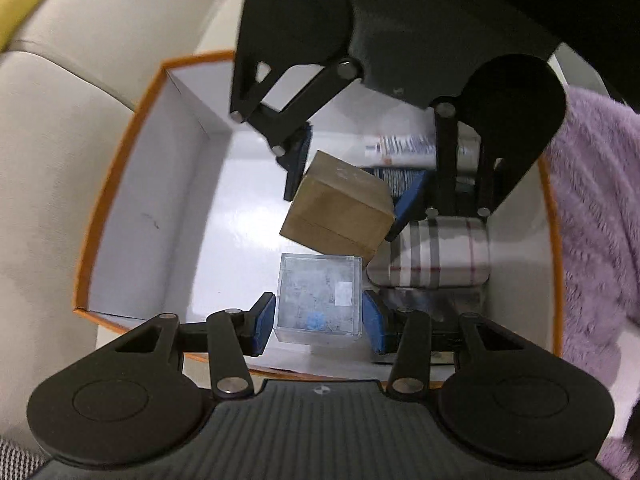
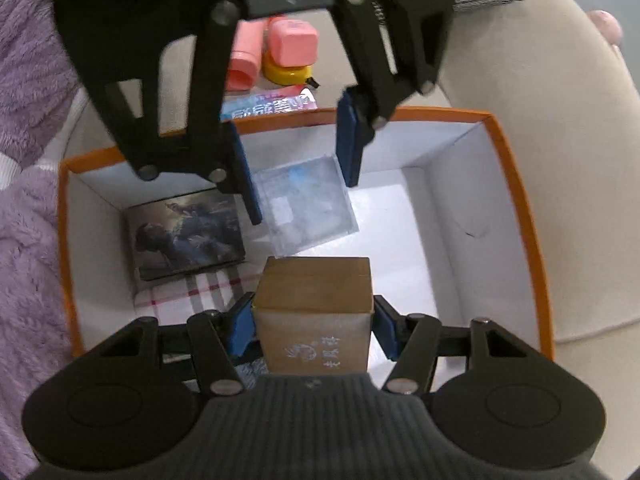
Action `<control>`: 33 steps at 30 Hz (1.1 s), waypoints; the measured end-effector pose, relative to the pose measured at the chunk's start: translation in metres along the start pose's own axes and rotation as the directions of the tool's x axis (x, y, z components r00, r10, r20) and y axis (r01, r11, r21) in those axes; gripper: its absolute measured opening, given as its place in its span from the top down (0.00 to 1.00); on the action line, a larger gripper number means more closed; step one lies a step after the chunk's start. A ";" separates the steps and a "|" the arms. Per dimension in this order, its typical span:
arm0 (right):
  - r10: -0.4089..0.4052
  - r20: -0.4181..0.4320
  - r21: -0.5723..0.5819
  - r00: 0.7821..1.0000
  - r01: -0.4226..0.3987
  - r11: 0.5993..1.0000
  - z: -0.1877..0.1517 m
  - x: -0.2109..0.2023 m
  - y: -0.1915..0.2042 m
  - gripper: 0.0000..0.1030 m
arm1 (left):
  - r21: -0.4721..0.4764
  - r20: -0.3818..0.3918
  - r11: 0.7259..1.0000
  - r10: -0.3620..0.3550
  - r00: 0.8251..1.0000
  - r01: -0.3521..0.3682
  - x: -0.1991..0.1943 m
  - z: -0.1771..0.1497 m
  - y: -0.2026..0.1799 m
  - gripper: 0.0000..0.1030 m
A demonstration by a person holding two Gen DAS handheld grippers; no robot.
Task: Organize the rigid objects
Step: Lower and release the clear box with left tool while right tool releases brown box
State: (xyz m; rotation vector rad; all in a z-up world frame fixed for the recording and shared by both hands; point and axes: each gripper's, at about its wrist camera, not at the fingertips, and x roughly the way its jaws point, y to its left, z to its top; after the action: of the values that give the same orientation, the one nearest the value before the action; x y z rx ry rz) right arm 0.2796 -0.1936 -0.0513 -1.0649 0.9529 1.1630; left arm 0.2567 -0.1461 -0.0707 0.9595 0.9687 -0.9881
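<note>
With my left gripper [image 1: 318, 320] grasping the clear cube [image 1: 318, 296] and my right gripper [image 2: 314, 330] clamping the brown box [image 2: 316, 304], I'd lower both flat onto the orange-rimmed box's [image 1: 120, 200] bare floor.

The cardboard box [image 1: 120, 208] is glossy white inside. Above its floor, a clear plastic cube [image 1: 318, 300] and a matt brown carton [image 1: 340, 208]; beside it, fuzzy purple cloth [image 1: 596, 220].
</note>
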 end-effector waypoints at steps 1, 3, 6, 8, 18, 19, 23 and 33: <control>0.013 0.003 -0.007 1.000 -0.013 1.000 0.001 0.005 -0.002 0.40 | 0.006 -0.005 1.000 -0.013 1.000 0.013 0.004 0.000 0.001 0.48; 0.030 0.009 -0.024 1.000 -0.030 0.999 0.001 0.015 -0.006 0.40 | 0.023 -0.019 0.999 -0.037 0.999 0.037 0.013 0.000 0.004 0.48; 0.061 0.029 -0.031 0.998 -0.060 0.998 0.001 0.025 -0.010 0.40 | 0.050 -0.050 0.997 -0.063 0.997 0.065 0.025 -0.002 0.005 0.48; 0.081 0.035 -0.032 0.996 -0.080 0.996 0.002 0.030 -0.012 0.40 | 0.050 -0.065 0.996 -0.074 0.995 0.077 0.028 -0.004 0.003 0.48; 0.120 0.031 -0.042 0.992 -0.119 0.992 0.014 0.042 -0.022 0.40 | 0.018 -0.090 0.992 -0.124 0.988 0.126 0.041 -0.006 0.014 0.48; 0.120 0.030 -0.040 0.992 -0.118 0.992 0.015 0.043 -0.022 0.40 | 0.024 -0.098 0.991 -0.129 0.987 0.132 0.042 -0.006 0.013 0.48; 0.129 0.010 -0.017 0.992 -0.129 0.992 0.015 0.042 -0.024 0.39 | 0.057 -0.119 0.991 -0.117 0.986 0.125 0.044 -0.007 0.009 0.44; 0.146 0.012 0.075 0.989 -0.147 0.986 0.010 0.041 -0.044 0.33 | 0.007 -0.122 0.983 -0.184 0.975 0.186 0.053 -0.008 0.007 0.47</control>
State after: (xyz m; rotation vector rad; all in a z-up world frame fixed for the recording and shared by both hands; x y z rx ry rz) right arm 0.3296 -0.1771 -0.0821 -0.9428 1.0762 1.2395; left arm 0.2746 -0.1487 -0.1211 0.9655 1.1687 -1.1052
